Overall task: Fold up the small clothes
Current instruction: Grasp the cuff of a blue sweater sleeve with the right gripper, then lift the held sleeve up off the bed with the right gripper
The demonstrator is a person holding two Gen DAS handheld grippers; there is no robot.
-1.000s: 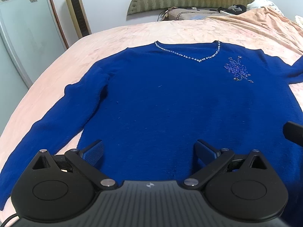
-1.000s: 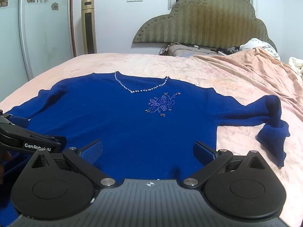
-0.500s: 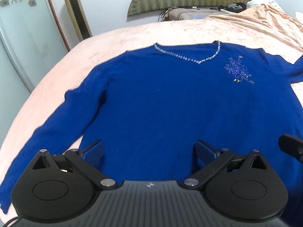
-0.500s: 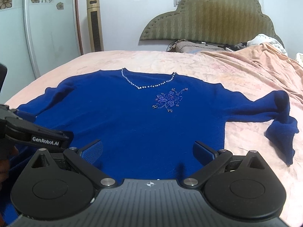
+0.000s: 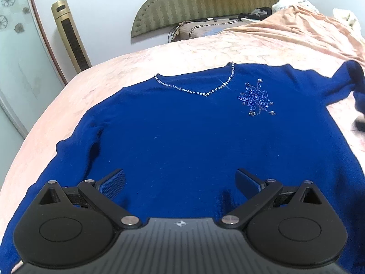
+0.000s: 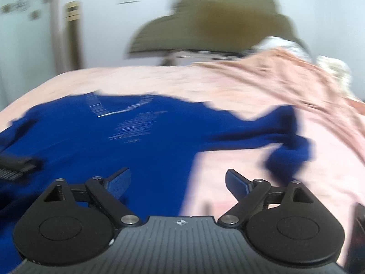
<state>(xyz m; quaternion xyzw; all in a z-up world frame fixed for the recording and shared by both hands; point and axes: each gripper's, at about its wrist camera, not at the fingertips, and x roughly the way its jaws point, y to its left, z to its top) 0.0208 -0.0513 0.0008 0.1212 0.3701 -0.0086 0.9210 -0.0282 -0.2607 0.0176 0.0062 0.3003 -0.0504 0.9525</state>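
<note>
A royal-blue sweater (image 5: 182,132) with a beaded V-neck and a sequin flower lies flat, front up, on the bed. My left gripper (image 5: 180,180) is open and empty, hovering over the sweater's lower body. My right gripper (image 6: 178,180) is open and empty, over the sweater's right side edge; that view is blurred. The sweater (image 6: 114,141) shows there with its right sleeve (image 6: 282,146) bent and bunched at the cuff. The left gripper's tip (image 6: 16,165) shows at the far left of the right wrist view.
The bed has a pink cover (image 5: 205,52) with a rumpled peach blanket (image 5: 308,27) at the back right. An olive headboard (image 5: 205,2), a pillow and clutter sit behind. A gold tower fan (image 5: 70,36) and a glass wardrobe door (image 5: 18,52) stand left.
The right gripper has swung quickly to the right, from over the sweater body to its right edge. The left gripper has shifted and tilted up, showing more of the headboard.
</note>
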